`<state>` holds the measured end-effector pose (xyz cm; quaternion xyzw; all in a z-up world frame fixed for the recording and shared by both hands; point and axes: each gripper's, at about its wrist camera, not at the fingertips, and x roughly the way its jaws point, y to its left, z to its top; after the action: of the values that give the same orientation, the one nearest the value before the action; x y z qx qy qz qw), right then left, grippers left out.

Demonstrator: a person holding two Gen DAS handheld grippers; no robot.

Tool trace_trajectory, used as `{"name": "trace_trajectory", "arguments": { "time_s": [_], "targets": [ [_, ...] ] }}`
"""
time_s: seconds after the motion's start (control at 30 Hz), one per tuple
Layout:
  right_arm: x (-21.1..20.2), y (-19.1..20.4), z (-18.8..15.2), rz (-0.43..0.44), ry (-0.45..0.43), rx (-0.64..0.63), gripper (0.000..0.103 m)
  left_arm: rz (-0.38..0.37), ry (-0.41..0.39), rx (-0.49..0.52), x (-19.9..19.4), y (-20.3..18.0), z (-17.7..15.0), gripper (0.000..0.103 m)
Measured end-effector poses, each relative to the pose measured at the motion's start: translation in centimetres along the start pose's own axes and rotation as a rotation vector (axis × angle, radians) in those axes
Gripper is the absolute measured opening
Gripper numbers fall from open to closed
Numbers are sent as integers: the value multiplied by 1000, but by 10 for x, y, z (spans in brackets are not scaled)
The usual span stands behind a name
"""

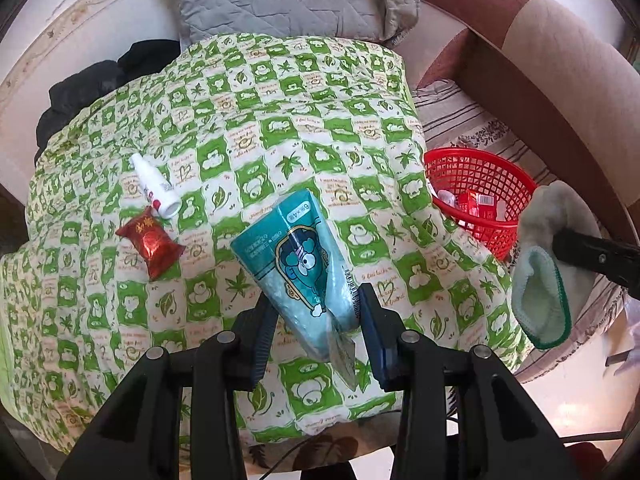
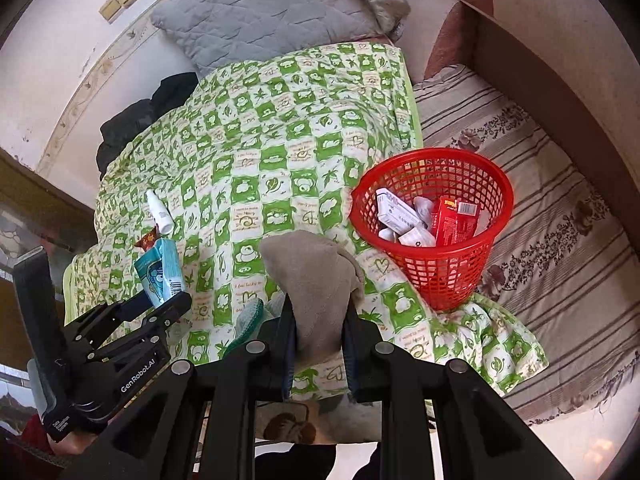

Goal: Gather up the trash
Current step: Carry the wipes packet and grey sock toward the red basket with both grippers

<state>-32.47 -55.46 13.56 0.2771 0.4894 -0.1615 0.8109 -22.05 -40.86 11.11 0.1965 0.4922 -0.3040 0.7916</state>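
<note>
Left claw [image 1: 316, 320] clamps the teal plastic tissue pack [image 1: 292, 256], right claw [image 2: 318, 332] a grey sock [image 2: 316, 276]; next, carry both over the red mesh basket [image 2: 434, 184].

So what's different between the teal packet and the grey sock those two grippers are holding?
The teal tissue packet is glossy printed plastic with a cartoon figure; the grey sock is plain soft fabric with a green-edged cuff. The packet keeps a stiff blocky shape, while the sock droops and folds. The left hand-held gripper holds the packet; the right hand-held gripper holds the sock. Both are lifted above the green checked quilt.
</note>
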Motion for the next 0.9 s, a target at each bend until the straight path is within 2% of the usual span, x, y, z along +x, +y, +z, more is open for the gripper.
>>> {"name": "trace_trajectory", "arguments": {
  "time_s": [0.27, 0.9],
  "targets": [
    [-3, -4, 9, 8, -27, 18, 21, 30, -49, 44, -9, -4, 17, 39],
    [-10, -16, 26, 0, -72, 49, 21, 31, -86, 97, -6, -19, 42, 39]
  ]
}}
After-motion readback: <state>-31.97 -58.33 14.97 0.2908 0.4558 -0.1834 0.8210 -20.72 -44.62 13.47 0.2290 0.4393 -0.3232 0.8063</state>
